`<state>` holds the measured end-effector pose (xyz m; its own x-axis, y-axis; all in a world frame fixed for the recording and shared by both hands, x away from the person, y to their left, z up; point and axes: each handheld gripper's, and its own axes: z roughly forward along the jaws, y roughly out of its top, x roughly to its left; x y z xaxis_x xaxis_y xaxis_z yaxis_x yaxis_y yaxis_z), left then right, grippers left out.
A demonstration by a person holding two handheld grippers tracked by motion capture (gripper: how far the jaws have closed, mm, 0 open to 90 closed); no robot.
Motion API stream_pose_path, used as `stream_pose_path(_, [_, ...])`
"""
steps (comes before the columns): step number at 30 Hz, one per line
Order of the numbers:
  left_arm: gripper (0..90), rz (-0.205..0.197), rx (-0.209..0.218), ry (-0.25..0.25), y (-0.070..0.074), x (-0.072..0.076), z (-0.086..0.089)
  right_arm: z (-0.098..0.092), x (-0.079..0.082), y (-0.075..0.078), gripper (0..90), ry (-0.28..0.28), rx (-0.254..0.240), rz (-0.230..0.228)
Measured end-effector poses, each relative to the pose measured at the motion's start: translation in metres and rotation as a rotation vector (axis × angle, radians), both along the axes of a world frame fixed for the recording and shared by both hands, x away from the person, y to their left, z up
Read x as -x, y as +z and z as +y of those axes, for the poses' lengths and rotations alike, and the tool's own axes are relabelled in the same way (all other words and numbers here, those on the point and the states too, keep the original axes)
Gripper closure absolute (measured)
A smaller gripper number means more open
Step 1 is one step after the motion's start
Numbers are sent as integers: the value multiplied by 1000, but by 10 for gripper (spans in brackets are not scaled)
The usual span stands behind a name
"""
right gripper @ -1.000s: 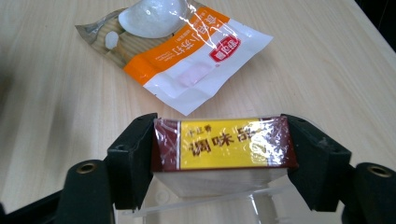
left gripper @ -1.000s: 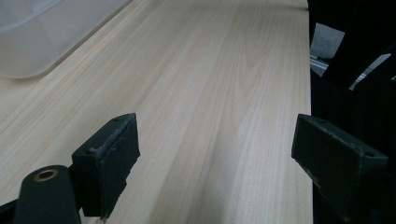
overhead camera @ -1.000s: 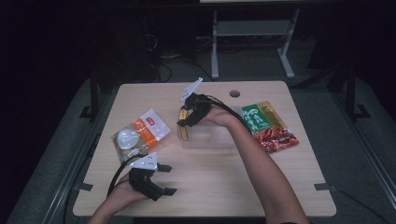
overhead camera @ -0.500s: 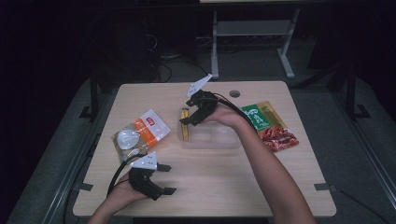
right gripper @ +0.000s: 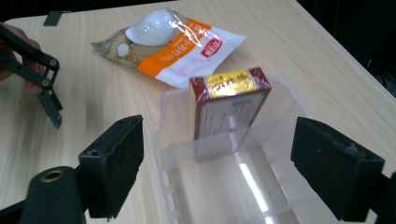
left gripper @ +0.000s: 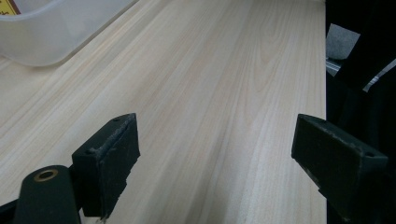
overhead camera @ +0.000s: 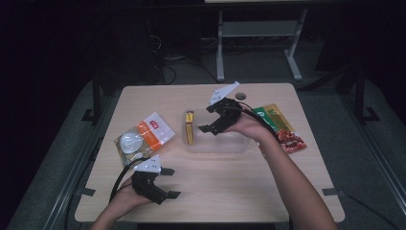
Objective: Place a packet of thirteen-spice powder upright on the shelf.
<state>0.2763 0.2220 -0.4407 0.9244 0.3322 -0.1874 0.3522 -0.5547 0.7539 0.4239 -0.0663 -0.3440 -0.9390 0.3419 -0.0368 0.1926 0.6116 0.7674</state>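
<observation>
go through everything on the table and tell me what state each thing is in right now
Box: upright at one end inside the bin.
Clear bin: open, holding just the box.
Orange pouch: flat, sealed.
Green packet: flat.
Right gripper: open, empty, over the bin.
Left gripper: open, empty.

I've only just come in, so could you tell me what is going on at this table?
A person is packing snacks into a clear plastic bin on the table with a gripper in each hand. A red and gold box stands on end at one end of the bin. The right gripper hovers just above the bin, its jaws having just opened, with nothing between them. The left gripper rests open near the front edge. An orange and white packet and a green and red packet lie outside the bin.
</observation>
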Motion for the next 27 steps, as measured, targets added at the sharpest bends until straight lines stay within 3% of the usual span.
stream_pose_path(9, [146, -9, 3, 8, -1, 0, -1, -20, 29, -7, 167, -17, 3, -15])
stream_pose_path(19, [147, -14, -11, 0, -1, 1, -3, -46, 64, -24, 203, -36, 2, -25])
stream_pose_path(24, [147, -19, -13, -1, -1, 1, -3, -62, 81, -32, 230, -53, 7, -12])
stream_pose_path(27, [147, -21, -14, -2, -1, 2, -3, -72, 90, -38, 262, -59, 16, 21])
